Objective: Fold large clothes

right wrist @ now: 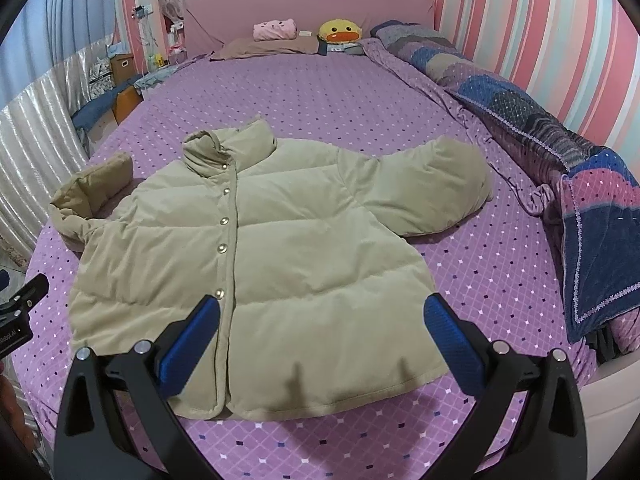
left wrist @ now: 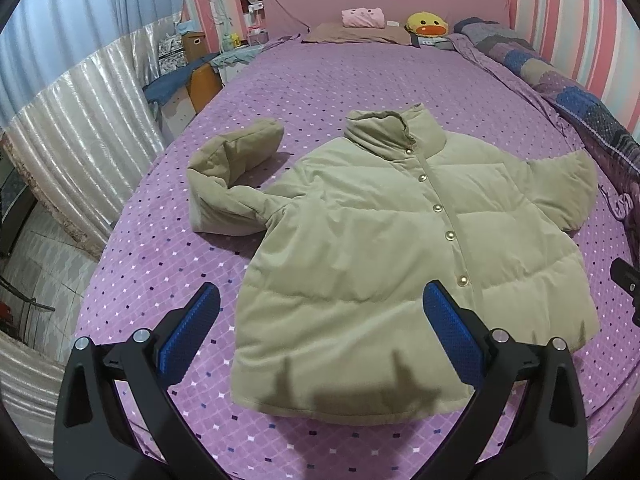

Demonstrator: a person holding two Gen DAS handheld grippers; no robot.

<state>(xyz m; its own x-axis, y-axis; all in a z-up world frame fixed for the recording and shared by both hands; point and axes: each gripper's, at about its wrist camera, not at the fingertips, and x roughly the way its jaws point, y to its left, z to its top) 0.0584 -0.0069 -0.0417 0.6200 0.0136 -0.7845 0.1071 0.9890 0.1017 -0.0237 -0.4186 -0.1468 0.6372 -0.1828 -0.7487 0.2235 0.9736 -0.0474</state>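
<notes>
Beige puffer jacket (left wrist: 400, 248) spread front-up on a purple dotted bedspread (left wrist: 320, 92), snaps closed, collar pointing away from both claws. Hem lying just ahead of the fingertips in each view.

Left gripper (left wrist: 320, 332) wide open, holding nothing — blue pads (left wrist: 188, 332) hovering above the hem, left finger over bare bedspread beyond the jacket's edge, right finger over the snap placket. Right gripper (right wrist: 320, 340) likewise spread wide and empty, left finger over the placket, right finger past the jacket's far hem corner.

Only in the left wrist view: the whole near sleeve (left wrist: 228, 184), bent back on itself into a bulky loop ahead and to the left of the claw, cuff standing up. Only a sliver of it in the right wrist view.

Only in the right wrist view: the other sleeve (right wrist: 432, 184) in full, stretched out ahead and to the right, plus a folded patchwork quilt (right wrist: 592, 240) along the striped wall.

Far ahead of both claws, by the pink headboard (left wrist: 384, 4) — a yellow duck plush (left wrist: 426, 26) and a pink bundle (left wrist: 363, 17).

Black edge of the opposite gripper visible at the side of each view.
</notes>
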